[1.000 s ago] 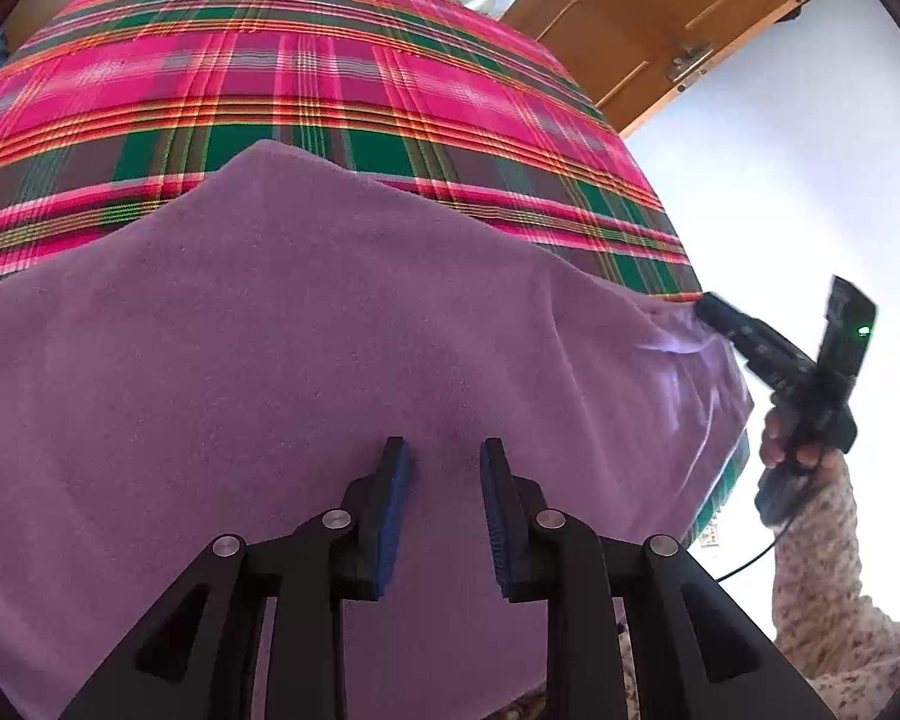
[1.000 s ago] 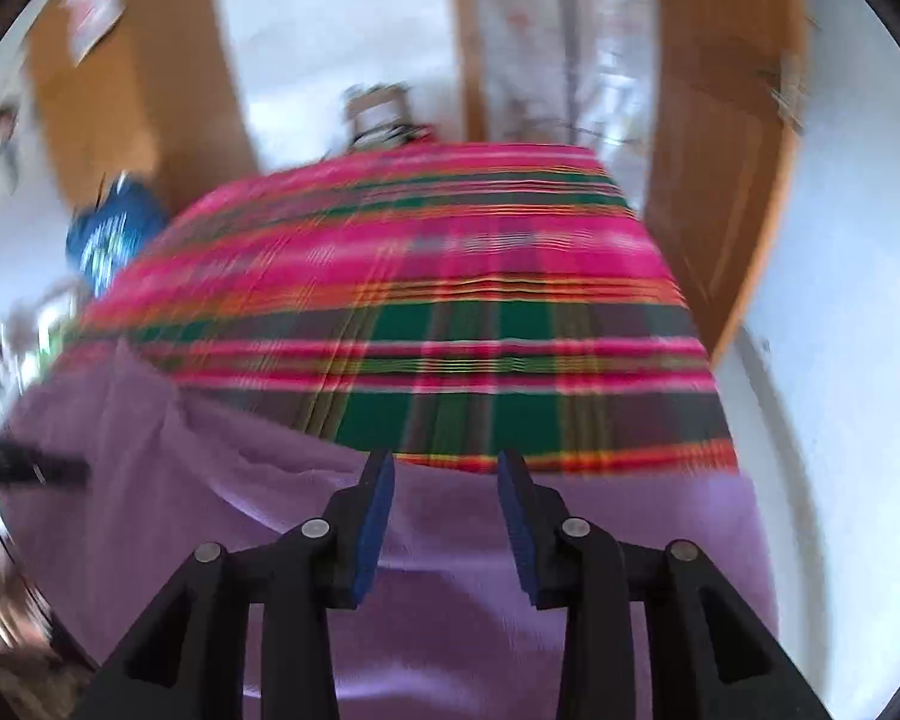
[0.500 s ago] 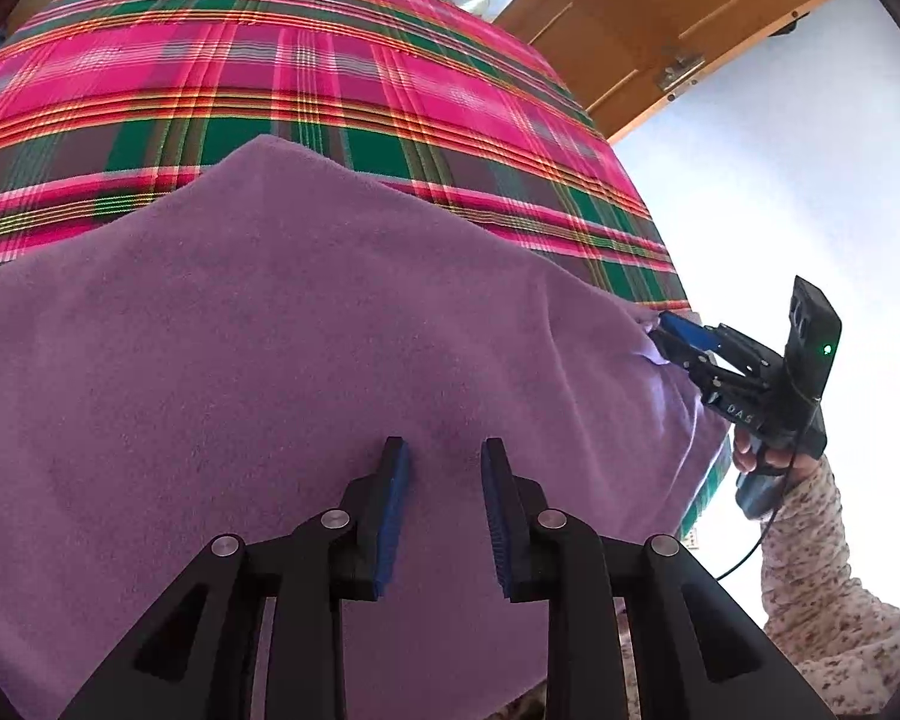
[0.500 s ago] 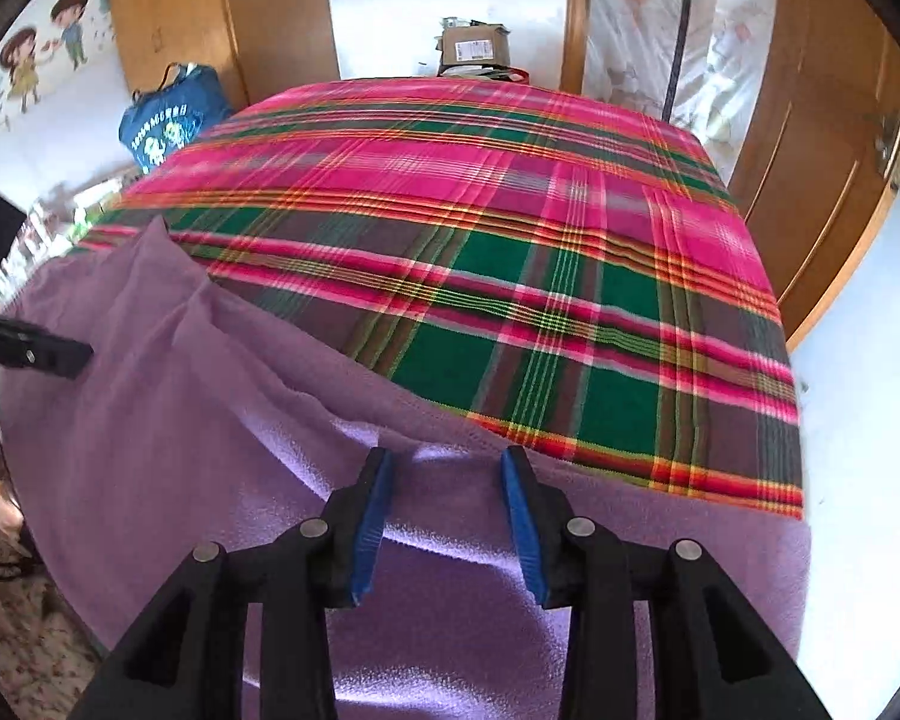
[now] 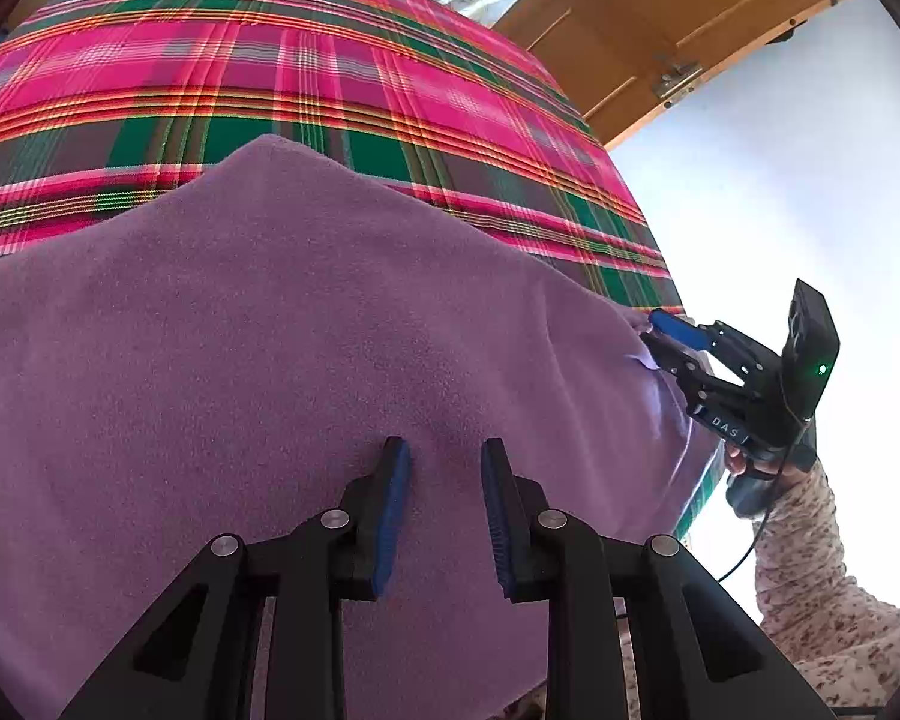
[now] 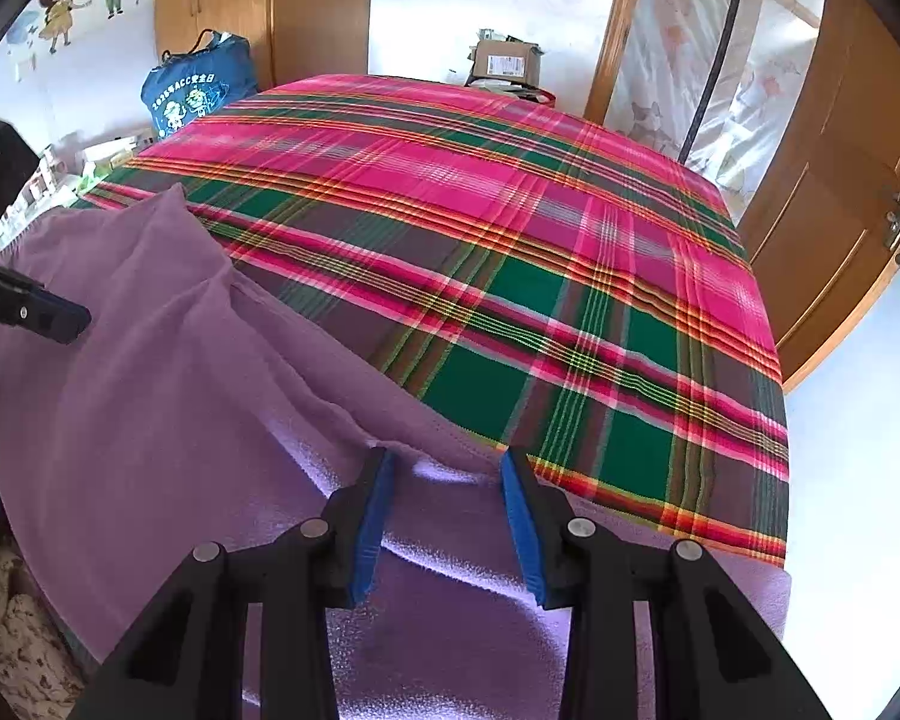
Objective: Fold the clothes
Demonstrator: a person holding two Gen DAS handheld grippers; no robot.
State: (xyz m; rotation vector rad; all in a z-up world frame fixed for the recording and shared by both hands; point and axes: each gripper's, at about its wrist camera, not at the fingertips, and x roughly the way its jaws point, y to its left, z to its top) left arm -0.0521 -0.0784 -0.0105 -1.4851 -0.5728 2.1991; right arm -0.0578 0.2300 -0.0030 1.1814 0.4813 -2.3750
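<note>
One purple cloth (image 5: 306, 360), near edge cut off, on bed (image 6: 510, 228); left tool (image 5: 438, 456) and right tool (image 6: 447, 462) spread.

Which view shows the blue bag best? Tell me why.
The right wrist view: the blue bag stands in plain sight beyond the plaid bed, printed front facing the camera. The left wrist view shows nothing of it.

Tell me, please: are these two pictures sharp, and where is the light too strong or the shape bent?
Left wrist view: sharp; white wall beside the right gripper is overexposed; plaid bedspread bulges from fisheye. Right wrist view: sharp; sunlit glare on the purple cloth between the fingers; door curves.
</note>
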